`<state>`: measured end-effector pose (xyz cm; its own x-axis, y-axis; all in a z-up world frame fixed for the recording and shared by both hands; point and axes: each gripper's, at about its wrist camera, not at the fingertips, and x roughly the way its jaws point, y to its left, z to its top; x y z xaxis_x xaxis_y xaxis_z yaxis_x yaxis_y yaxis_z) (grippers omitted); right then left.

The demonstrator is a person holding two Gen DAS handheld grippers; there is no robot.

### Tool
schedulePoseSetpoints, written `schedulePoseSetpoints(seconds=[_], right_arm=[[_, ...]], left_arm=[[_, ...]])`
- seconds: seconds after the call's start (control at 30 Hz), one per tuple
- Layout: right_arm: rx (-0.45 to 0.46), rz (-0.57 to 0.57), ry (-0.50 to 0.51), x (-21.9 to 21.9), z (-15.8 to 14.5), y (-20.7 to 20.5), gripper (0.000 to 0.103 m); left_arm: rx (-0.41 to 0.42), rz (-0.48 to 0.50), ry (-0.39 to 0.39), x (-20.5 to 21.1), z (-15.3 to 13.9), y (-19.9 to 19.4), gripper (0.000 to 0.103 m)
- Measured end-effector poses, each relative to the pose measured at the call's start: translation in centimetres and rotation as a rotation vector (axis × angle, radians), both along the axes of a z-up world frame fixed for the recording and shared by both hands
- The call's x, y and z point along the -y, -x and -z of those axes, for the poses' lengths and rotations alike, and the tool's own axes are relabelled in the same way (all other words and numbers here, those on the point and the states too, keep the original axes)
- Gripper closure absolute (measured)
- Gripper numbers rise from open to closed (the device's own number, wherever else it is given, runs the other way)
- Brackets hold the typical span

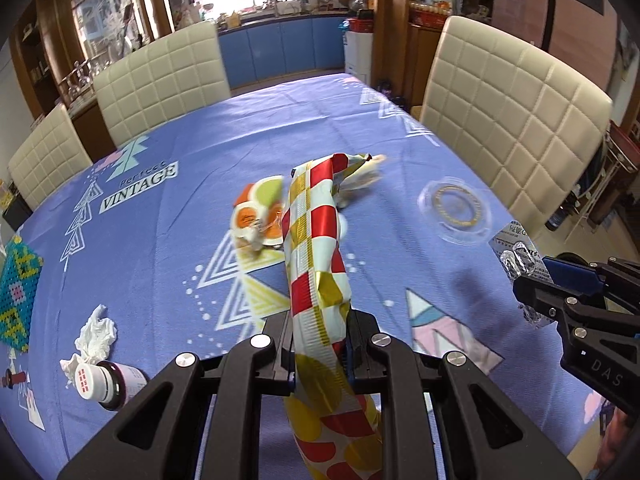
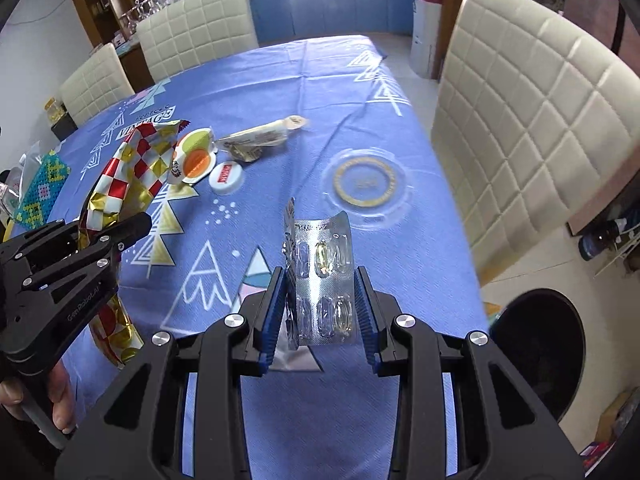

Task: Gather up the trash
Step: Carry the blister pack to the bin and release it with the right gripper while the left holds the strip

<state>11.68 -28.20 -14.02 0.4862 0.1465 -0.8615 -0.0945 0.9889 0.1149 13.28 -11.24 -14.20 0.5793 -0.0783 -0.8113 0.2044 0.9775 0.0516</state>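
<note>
My left gripper (image 1: pixel 318 336) is shut on a long red, white and gold checkered wrapper (image 1: pixel 316 240), held above the blue tablecloth; it also shows in the right wrist view (image 2: pixel 132 168). My right gripper (image 2: pixel 320 292) is shut on a silver pill blister pack (image 2: pixel 322 264), upright between the blue pads, above the table near its right edge; the pack also shows in the left wrist view (image 1: pixel 518 254). On the table lie an orange and green foil lid (image 2: pixel 196 156), a white cap (image 2: pixel 227 177), a crumpled sachet (image 2: pixel 260 138) and a clear plastic lid (image 2: pixel 366 184).
A crumpled tissue (image 1: pixel 94 336) and a small bottle (image 1: pixel 108 384) lie at the table's left. A beaded mat (image 1: pixel 18 292) sits at the left edge. Cream chairs (image 2: pixel 532 120) surround the table. A black bin (image 2: pixel 540 344) stands on the floor at the right.
</note>
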Motion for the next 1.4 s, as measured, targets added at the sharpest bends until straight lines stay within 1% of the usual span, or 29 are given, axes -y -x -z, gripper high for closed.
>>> schedulePoseSetpoints(seconds=[0.27,0.5,0.73,0.83,0.97,1.03,1.07,1.1,1.13,1.17,1.2,1.4], right_arm=[[0.031,0.105,0.006,5.2,-1.1,3.1,0.067],[0.055,0.195,0.021,9.7,-1.6,5.3,0.067],[0.075,0.278,0.034,14.0,-2.1,6.8,0.066],[0.088,0.307,0.054,15.6,-2.3,7.2,0.063],[0.094,0.340,0.069,17.3,-2.5,7.6,0.056],[0.097,0.355,0.080,18.1,-2.6,7.9,0.050],[0.101,0.364,0.085,18.6,-2.7,8.1,0.045],[0.105,0.374,0.100,18.9,-2.7,8.2,0.036],[0.109,0.381,0.109,19.2,-2.7,8.3,0.031],[0.115,0.390,0.113,19.7,-2.8,8.5,0.022],[0.120,0.402,0.117,20.2,-2.8,8.8,0.019],[0.102,0.471,0.126,22.7,-2.2,9.6,0.012]], left_arm=[[0.034,0.107,-0.001,5.6,-1.3,1.9,0.087],[0.050,0.196,-0.009,10.6,-1.9,3.2,0.087],[0.067,0.257,-0.016,14.5,-2.5,3.7,0.087],[0.072,0.274,-0.017,15.8,-2.7,3.7,0.087],[0.073,0.299,-0.011,17.8,-2.8,3.8,0.087],[0.072,0.312,-0.009,18.9,-2.8,3.9,0.087],[0.071,0.318,-0.008,19.3,-2.8,3.9,0.087],[0.070,0.326,-0.007,19.8,-2.7,3.9,0.087],[0.069,0.335,-0.007,20.4,-2.6,4.0,0.087],[0.068,0.343,-0.007,20.9,-2.6,4.1,0.087],[0.066,0.350,-0.007,21.3,-2.5,4.1,0.087],[0.049,0.403,-0.006,24.0,-1.9,4.5,0.087]])
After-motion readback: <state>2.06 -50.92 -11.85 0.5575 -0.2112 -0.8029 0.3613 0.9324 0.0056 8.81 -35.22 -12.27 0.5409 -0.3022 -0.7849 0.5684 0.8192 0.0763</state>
